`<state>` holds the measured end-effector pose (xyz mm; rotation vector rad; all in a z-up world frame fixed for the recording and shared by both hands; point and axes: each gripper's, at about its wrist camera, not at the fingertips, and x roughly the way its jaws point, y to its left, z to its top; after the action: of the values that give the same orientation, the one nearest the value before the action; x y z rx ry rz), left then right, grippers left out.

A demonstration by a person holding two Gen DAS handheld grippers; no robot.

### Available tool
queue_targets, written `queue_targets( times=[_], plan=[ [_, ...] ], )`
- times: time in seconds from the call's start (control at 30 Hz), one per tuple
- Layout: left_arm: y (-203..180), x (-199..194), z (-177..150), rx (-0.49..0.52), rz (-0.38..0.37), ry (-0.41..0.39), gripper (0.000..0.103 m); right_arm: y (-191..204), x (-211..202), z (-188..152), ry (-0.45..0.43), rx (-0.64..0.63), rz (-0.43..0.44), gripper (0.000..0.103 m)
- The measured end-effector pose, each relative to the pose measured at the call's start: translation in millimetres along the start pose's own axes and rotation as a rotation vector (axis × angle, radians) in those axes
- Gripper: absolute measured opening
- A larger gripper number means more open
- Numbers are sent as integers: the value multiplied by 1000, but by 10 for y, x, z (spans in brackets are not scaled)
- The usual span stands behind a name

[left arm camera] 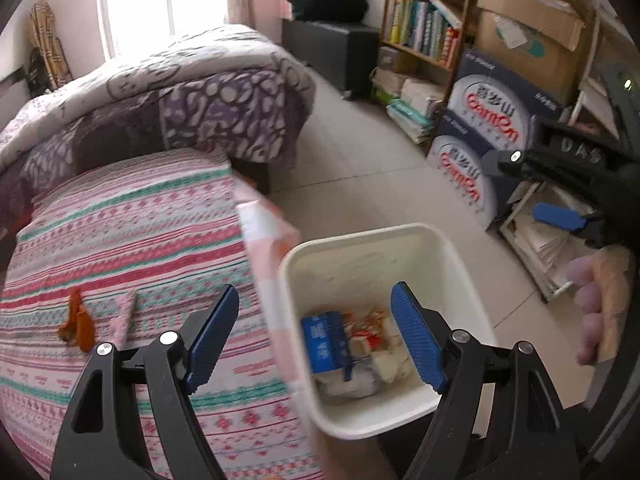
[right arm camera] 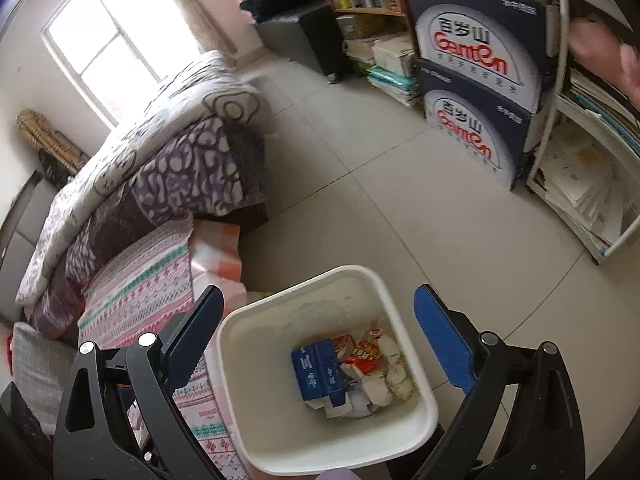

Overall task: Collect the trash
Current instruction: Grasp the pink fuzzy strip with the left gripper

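Observation:
A white trash bin (left arm camera: 360, 248) stands on the floor beside the bed; it also shows in the right wrist view (right arm camera: 320, 280). Inside lie a blue carton (left arm camera: 322, 340) (right arm camera: 316, 376), a red wrapper (right arm camera: 362, 354) and crumpled white tissues (right arm camera: 394, 380). An orange wrapper (left arm camera: 78, 326) lies on the striped bedspread (left arm camera: 120, 240), left of my left gripper (left arm camera: 316, 332). My left gripper is open and empty above the bin's left rim. My right gripper (right arm camera: 320, 344) is open and empty above the bin; it also shows in the left wrist view (left arm camera: 560, 216).
A folded purple and white quilt (left arm camera: 180, 96) lies further along the bed. Two dark blue water cartons (right arm camera: 476, 92), a bookshelf (left arm camera: 424, 20) and stacked papers (right arm camera: 580, 184) line the right wall. Tiled floor (right arm camera: 400, 208) lies between bed and shelves.

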<state>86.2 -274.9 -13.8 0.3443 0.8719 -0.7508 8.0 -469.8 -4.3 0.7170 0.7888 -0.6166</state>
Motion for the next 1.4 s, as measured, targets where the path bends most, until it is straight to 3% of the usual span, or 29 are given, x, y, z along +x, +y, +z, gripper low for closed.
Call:
queue_targets(
  times=[0.17, 0.37, 0.57, 0.7, 0.87, 1.03, 1.17, 1.3, 1.4],
  plan=[
    [269, 85, -151, 11, 117, 55, 76, 207, 97, -73, 39, -32, 24, 92],
    [721, 278, -416, 4, 241, 181, 76, 485, 208, -191, 80, -72, 54, 92],
    [1200, 337, -636, -39, 318, 243, 76, 798, 322, -341, 121, -120, 78, 92],
    [1602, 293, -691, -138, 331, 253, 76, 983, 403, -432, 145, -157, 79, 92],
    [1885, 243, -648, -233, 262, 216, 76, 1146, 464, -527, 166, -197, 81, 92],
    [1931, 456, -525, -231, 251, 230, 75, 1157, 499, -561, 166, -226, 47, 92],
    [1893, 706, -476, -196, 230, 274, 62, 1108, 561, -547, 184, -215, 30, 92],
    [1877, 882, -506, -171, 231, 323, 29, 1147, 590, -558, 190, -221, 36, 92],
    [1956, 822, -522, -188, 230, 304, 24, 1261, 608, -613, 200, -247, 55, 92]
  ],
)
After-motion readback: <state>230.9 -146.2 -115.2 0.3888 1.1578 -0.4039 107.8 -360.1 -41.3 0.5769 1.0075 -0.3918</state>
